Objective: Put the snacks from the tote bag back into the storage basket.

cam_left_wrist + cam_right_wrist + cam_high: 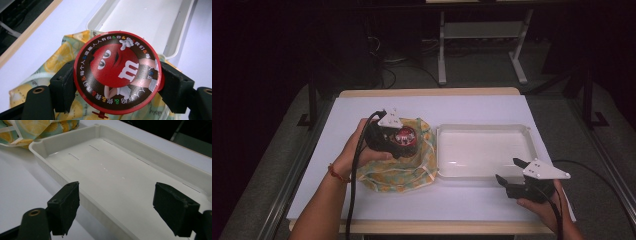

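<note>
A round red tin [117,72] with a red cartoon candy face on its lid sits between the jaws of my left gripper [117,87], which is shut on its sides. In the high view the tin [405,136] and my left gripper [399,142] are over a yellow-green lemon-print cloth bag [398,170] left of centre. The bag [58,57] lies under the tin. A white tray [484,151] stands empty to the right of the bag. My right gripper [511,171] hovers open at the tray's near right corner, its jaws wide over the tray's near wall [82,195], with nothing between them.
The white table top [362,107] ends in a wooden edge [427,92] at the back. Beyond it are a dark floor and the legs of another table [442,50]. Cables trail from both grippers toward the near edge.
</note>
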`<state>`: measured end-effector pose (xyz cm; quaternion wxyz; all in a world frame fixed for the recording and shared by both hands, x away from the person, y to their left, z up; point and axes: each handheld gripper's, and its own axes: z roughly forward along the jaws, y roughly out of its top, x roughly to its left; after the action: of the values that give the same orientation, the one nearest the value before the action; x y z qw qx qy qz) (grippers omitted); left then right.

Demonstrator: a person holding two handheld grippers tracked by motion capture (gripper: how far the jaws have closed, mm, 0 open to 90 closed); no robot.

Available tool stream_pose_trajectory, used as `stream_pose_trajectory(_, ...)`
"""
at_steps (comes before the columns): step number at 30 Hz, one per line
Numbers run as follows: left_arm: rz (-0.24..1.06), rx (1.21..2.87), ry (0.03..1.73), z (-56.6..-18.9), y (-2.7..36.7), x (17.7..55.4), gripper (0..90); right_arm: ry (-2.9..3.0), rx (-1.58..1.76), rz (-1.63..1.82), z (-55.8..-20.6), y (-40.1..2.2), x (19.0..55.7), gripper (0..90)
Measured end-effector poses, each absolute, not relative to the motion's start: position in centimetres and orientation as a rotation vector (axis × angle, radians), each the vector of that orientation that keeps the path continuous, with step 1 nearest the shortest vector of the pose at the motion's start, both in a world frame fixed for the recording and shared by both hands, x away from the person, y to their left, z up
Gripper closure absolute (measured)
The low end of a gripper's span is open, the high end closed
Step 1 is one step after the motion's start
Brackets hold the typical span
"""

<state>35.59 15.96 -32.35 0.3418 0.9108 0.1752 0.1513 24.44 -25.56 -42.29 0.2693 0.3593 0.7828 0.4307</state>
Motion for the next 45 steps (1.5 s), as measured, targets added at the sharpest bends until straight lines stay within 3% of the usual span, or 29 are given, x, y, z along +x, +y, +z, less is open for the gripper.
stream_pose_trajectory(45,0.319,2.395,0.390,-32.7,8.5,37.6,24.3,2.097,0.982,1.178,-42.2,-25.8,24.4,20.7)
